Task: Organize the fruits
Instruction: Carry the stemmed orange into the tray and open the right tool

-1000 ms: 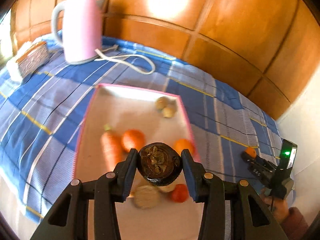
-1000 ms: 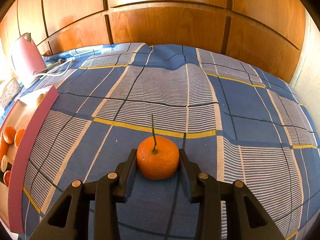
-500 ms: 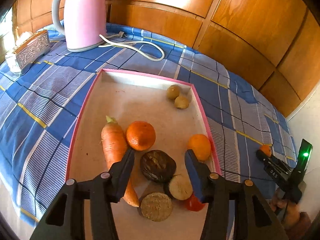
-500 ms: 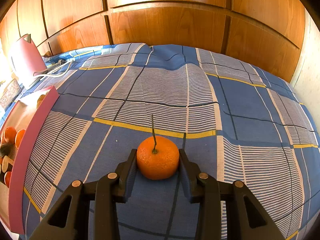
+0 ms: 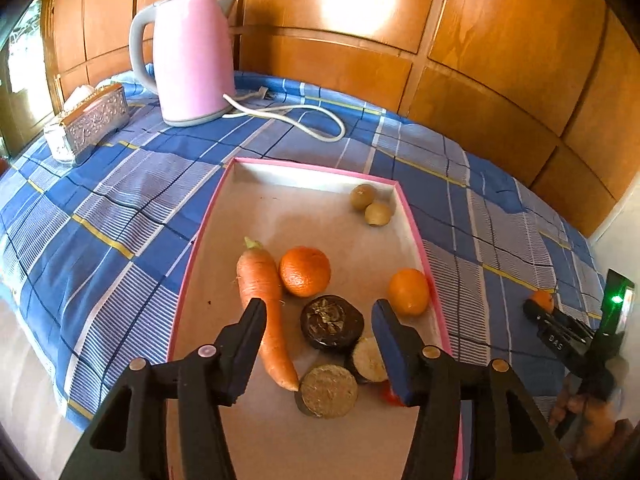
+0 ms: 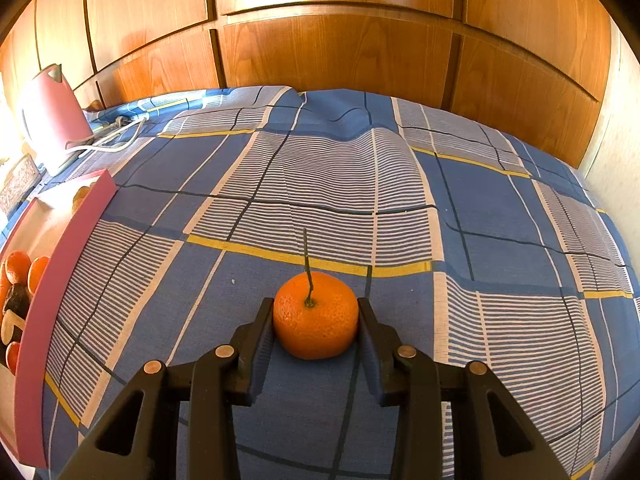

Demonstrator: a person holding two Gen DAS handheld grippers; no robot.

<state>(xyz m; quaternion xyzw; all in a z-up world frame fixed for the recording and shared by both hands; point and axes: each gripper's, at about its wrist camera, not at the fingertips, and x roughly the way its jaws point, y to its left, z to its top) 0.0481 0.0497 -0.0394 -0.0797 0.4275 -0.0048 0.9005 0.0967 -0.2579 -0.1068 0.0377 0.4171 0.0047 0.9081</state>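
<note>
Here, left tongs (image 5: 318,334) opening above tray (image 5: 208,248), right tongs (image 6: 316,330) gripping tangerine (image 6: 315,316)

Home room w/ wood-panelled wall (image 6: 360,52), pink kettle (image 5: 192,56), plaid tablecloth (image 6: 320,184), ornate tissue box (image 5: 94,120).

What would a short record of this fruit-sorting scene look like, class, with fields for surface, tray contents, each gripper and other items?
surface: blue checked cloth
tray: pink-rimmed tray on the cloth
tray contents: carrot, two oranges, dark round fruit, two small pale round fruits, cut pieces
left gripper: above the tray, jaws opening, nothing between the pads
right gripper: shut on stemmed orange, over the cloth outside the tray
other items: pink kettle with white cord, silver box
</note>
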